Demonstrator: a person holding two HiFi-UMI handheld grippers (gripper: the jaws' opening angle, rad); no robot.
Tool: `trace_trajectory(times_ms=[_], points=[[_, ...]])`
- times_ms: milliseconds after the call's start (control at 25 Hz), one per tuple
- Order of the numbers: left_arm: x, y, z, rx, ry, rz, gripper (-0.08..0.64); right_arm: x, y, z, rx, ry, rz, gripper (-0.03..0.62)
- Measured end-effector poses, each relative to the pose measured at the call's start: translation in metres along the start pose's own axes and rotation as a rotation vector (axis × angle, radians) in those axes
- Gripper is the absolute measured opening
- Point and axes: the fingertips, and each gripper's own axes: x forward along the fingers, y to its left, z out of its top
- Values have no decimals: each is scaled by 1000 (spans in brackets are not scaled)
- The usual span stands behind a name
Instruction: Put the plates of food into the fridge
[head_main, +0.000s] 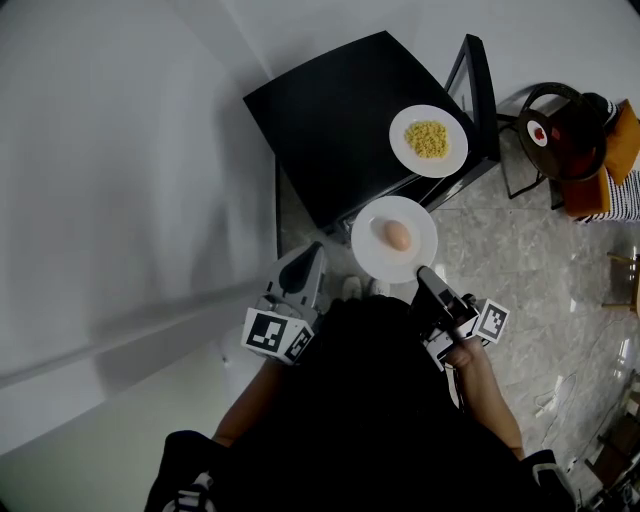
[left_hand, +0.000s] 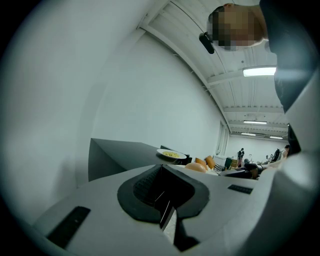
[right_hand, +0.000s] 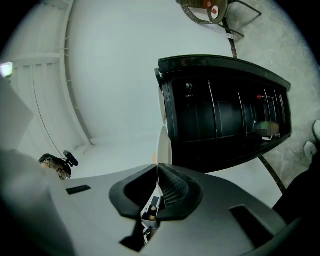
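Note:
A white plate (head_main: 372, 256) carrying a brown egg-shaped food (head_main: 397, 235) hangs in the air just off the near edge of the black table (head_main: 330, 130). My right gripper (head_main: 424, 273) is shut on its near rim; in the right gripper view the plate (right_hand: 164, 145) shows edge-on between the jaws of the right gripper (right_hand: 157, 168). A second white plate (head_main: 428, 140) with yellow food rests on the table's right side. My left gripper (head_main: 304, 258) hovers to the left of the held plate, jaws together with nothing in them. The left gripper (left_hand: 161, 167) looks towards the yellow-food plate (left_hand: 171, 154).
A plain white surface (head_main: 120, 200) fills the left of the head view. A dark round chair (head_main: 560, 130) with a small red-and-white item stands at the right, beside orange and striped cloth (head_main: 610, 175). Marbled floor tiles (head_main: 540, 260) lie right of the table.

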Motion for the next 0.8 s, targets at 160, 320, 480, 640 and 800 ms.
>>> trace_trajectory(times_ms=[160, 320, 480, 640, 800], points=[[1, 0, 0, 1, 1, 0, 23, -10, -14, 4, -21, 5, -38, 32], [-3, -5, 5, 7, 4, 5, 23, -12, -31, 4, -10, 17, -60, 32], [-8, -1, 4, 3, 12, 24, 23, -4, -56, 6, -14, 37, -83, 32], [-10, 3, 2, 5, 15, 33, 23, 6, -84, 12, -20, 49, -101, 32], [-12, 5, -2, -11, 24, 40, 23, 15, -104, 14, -8, 50, -114, 32]])
